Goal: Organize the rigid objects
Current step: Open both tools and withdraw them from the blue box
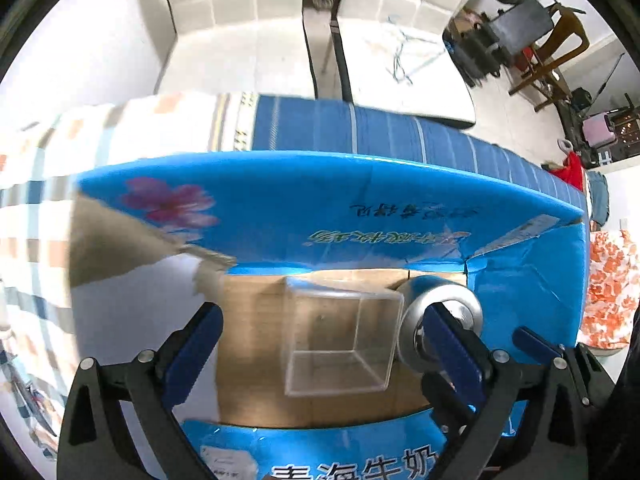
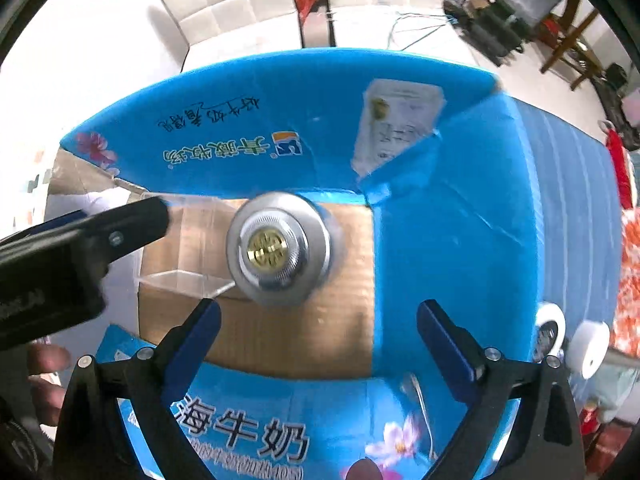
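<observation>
Inside the open blue cardboard box (image 1: 360, 208), a clear plastic cube (image 1: 340, 344) stands left, touching a silver round canister (image 2: 278, 248) on its right. Both grippers (image 1: 320, 344) (image 2: 318, 344) hover above, fingers wide, empty. Placing looks done; next, fetch another object.

You get bright daylight that blows out the white floor (image 1: 100, 40). Heavy fisheye bending curves every edge. Motion blur smears both views.
</observation>
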Demonstrator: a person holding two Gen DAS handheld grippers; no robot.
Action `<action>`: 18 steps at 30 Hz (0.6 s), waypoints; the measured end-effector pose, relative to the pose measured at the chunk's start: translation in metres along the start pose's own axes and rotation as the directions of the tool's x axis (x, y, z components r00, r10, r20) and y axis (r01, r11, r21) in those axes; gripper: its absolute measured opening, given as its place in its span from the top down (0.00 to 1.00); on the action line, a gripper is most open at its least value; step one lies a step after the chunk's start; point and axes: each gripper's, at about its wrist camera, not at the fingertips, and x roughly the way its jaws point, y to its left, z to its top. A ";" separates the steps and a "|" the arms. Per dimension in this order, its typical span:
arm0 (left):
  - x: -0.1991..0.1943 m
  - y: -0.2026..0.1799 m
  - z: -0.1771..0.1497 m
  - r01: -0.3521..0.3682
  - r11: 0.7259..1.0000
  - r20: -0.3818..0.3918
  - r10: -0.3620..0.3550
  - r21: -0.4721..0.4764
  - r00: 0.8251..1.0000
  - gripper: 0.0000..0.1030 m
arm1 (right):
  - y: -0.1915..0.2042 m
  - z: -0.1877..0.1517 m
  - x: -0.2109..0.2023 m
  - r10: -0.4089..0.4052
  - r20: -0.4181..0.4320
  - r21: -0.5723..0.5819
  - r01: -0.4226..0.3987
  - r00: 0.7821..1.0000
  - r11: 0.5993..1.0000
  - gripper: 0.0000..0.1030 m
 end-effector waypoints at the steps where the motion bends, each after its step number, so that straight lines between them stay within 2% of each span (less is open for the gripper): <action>1: -0.005 0.004 -0.004 -0.007 1.000 0.010 0.007 0.004 1.000 0.00 | 0.001 -0.006 -0.005 -0.010 0.012 0.005 0.010 1.000 1.000 0.03; 4: -0.017 0.005 -0.019 -0.039 0.999 0.047 0.038 0.023 0.998 0.00 | -0.001 -0.027 -0.024 -0.020 0.046 0.016 0.019 0.999 1.000 0.03; 8: -0.021 -0.008 -0.028 -0.032 0.999 0.042 0.030 0.044 0.999 0.00 | 0.000 -0.048 -0.054 -0.044 0.097 0.022 0.042 0.994 0.999 0.03; 10: -0.030 -0.008 -0.040 -0.054 0.997 0.066 0.050 0.059 0.997 0.00 | 0.002 -0.054 -0.070 -0.047 0.120 0.024 0.045 0.992 0.999 0.03; 18: -0.077 0.000 -0.081 -0.058 0.998 0.150 0.053 0.030 0.987 0.00 | 0.017 -0.093 -0.132 -0.024 0.194 -0.011 0.027 0.981 1.000 0.03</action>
